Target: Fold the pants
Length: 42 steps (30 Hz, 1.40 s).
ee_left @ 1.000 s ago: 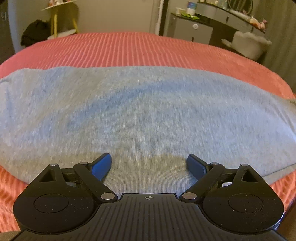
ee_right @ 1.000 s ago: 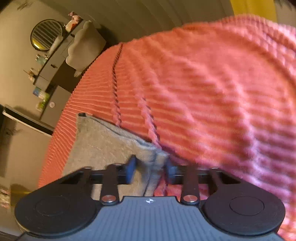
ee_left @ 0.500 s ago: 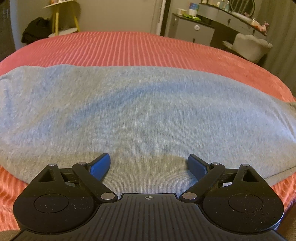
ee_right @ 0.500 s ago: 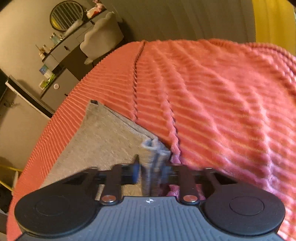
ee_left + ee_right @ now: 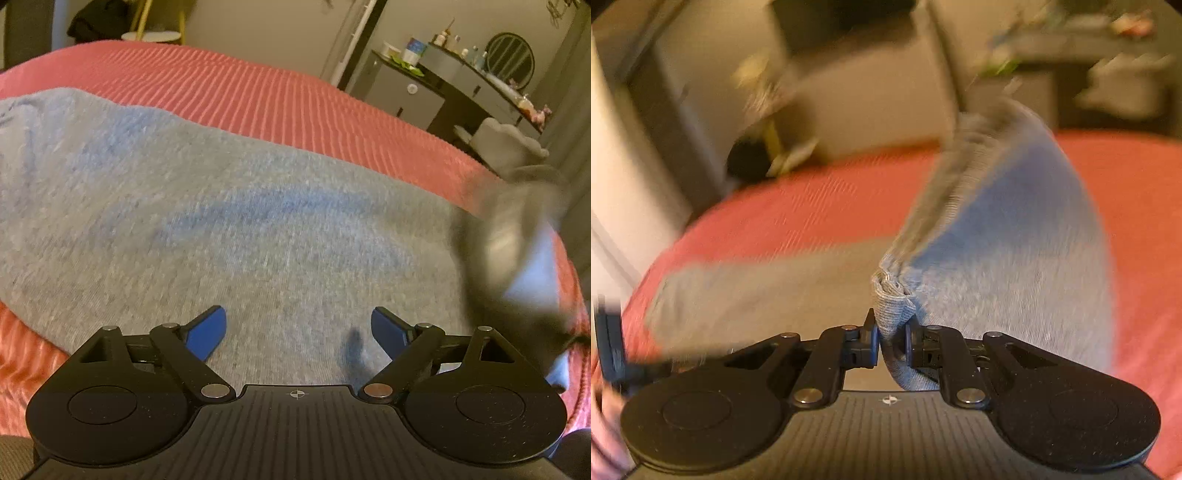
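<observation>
My right gripper (image 5: 891, 341) is pinching a bunched corner of the grey pants (image 5: 1015, 266). Its jaws have just been moving a little, first tighter and then looser, with the cloth squeezed between them the whole time. The cloth hangs up from my grip in a soft, floppy sheet, so I think it is light and bends any way I pull it. It could slip out, so I should hold a thick, doubled-up bit like a hem.

My left gripper (image 5: 298, 330) is spread wide with nothing in it, just above the pants (image 5: 229, 221) near the close edge of the bed (image 5: 280, 92).

The rest of the pants lie flat across the red bed cover. Far back by the wall is a dresser (image 5: 436, 92).
</observation>
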{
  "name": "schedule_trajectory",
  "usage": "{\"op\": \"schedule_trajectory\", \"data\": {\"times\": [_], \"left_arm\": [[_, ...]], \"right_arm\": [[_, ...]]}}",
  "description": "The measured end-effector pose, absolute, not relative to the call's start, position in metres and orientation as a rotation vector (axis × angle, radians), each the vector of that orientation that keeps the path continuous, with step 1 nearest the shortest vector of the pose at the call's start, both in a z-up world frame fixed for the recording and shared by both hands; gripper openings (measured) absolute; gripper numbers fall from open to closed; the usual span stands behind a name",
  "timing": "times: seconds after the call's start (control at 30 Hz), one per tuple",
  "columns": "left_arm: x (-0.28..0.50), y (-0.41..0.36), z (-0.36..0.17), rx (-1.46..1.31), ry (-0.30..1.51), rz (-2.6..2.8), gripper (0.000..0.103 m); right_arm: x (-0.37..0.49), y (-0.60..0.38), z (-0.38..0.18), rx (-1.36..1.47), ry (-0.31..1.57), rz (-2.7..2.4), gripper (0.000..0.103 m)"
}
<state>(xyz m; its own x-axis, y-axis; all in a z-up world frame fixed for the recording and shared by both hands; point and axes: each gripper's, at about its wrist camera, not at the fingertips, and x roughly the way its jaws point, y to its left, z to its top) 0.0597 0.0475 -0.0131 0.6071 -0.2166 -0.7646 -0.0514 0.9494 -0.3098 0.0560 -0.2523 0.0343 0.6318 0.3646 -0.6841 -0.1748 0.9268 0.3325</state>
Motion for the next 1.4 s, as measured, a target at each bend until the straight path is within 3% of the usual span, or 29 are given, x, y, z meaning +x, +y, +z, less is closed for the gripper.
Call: {"op": "schedule_trajectory", "data": {"times": [0.03, 0.1, 0.17, 0.2, 0.23, 0.3, 0.37, 0.4, 0.43, 0.53, 0.63, 0.83, 0.87, 0.9, 0.93, 1.27, 1.37, 1.4], "left_arm": [[0.060, 0.048, -0.013, -0.323, 0.920, -0.102, 0.091], [0.061, 0.049, -0.013, -0.329, 0.919, -0.112, 0.090], [0.063, 0.047, -0.011, -0.344, 0.922, -0.145, 0.089], [0.065, 0.045, -0.009, -0.353, 0.926, -0.168, 0.087], [0.067, 0.042, -0.007, -0.370, 0.928, -0.198, 0.087], [0.072, 0.033, -0.003, -0.414, 0.934, -0.254, 0.087], [0.080, 0.018, -0.004, -0.447, 0.961, -0.313, 0.087], [0.085, 0.008, -0.005, -0.453, 0.981, -0.341, 0.087], [0.089, -0.001, -0.006, -0.459, 1.000, -0.362, 0.087], [0.107, -0.031, -0.013, -0.494, 1.055, -0.443, 0.082], [0.125, -0.057, -0.026, -0.527, 1.120, -0.482, 0.077], [0.153, -0.087, -0.052, -0.589, 1.209, -0.455, 0.070], [0.155, -0.090, -0.053, -0.626, 1.207, -0.460, 0.061], [0.155, -0.091, -0.055, -0.644, 1.213, -0.463, 0.022], [0.157, -0.092, -0.058, -0.642, 1.232, -0.444, 0.018], [0.121, -0.050, 0.003, -0.447, 1.107, -0.442, 0.017], [0.114, -0.037, 0.000, -0.349, 1.091, -0.383, 0.021], [0.113, -0.031, -0.005, -0.339, 1.098, -0.359, 0.029]], "right_arm": [[0.059, -0.239, 0.021, 0.239, 0.890, 0.343, 0.024], [0.068, -0.219, -0.002, 0.251, 1.062, 0.386, 0.028], [0.069, -0.226, -0.003, 0.348, 1.067, 0.388, 0.046], [0.068, -0.235, 0.001, 0.399, 1.039, 0.369, 0.076], [0.067, -0.248, 0.005, 0.454, 1.009, 0.330, 0.094], [0.064, -0.276, 0.005, 0.559, 0.968, 0.216, 0.094], [0.065, -0.298, -0.003, 0.546, 1.033, 0.046, 0.082], [0.065, -0.307, -0.007, 0.516, 1.067, -0.052, 0.053], [0.063, -0.314, -0.007, 0.504, 1.077, -0.124, 0.034], [0.050, -0.334, 0.002, 0.589, 0.994, -0.189, 0.037], [0.034, -0.357, 0.000, 0.721, 0.896, -0.158, 0.056], [0.025, -0.364, -0.010, 0.806, 0.886, -0.090, 0.060], [0.026, -0.361, -0.009, 0.780, 0.893, -0.078, 0.061], [0.028, -0.357, -0.009, 0.754, 0.894, -0.067, 0.065], [0.031, -0.354, -0.008, 0.737, 0.888, -0.052, 0.067], [0.027, -0.368, -0.005, 0.893, 0.779, 0.017, 0.071], [0.035, -0.363, -0.007, 0.876, 0.827, 0.030, 0.071], [0.036, -0.357, -0.005, 0.854, 0.849, 0.036, 0.071]]}}
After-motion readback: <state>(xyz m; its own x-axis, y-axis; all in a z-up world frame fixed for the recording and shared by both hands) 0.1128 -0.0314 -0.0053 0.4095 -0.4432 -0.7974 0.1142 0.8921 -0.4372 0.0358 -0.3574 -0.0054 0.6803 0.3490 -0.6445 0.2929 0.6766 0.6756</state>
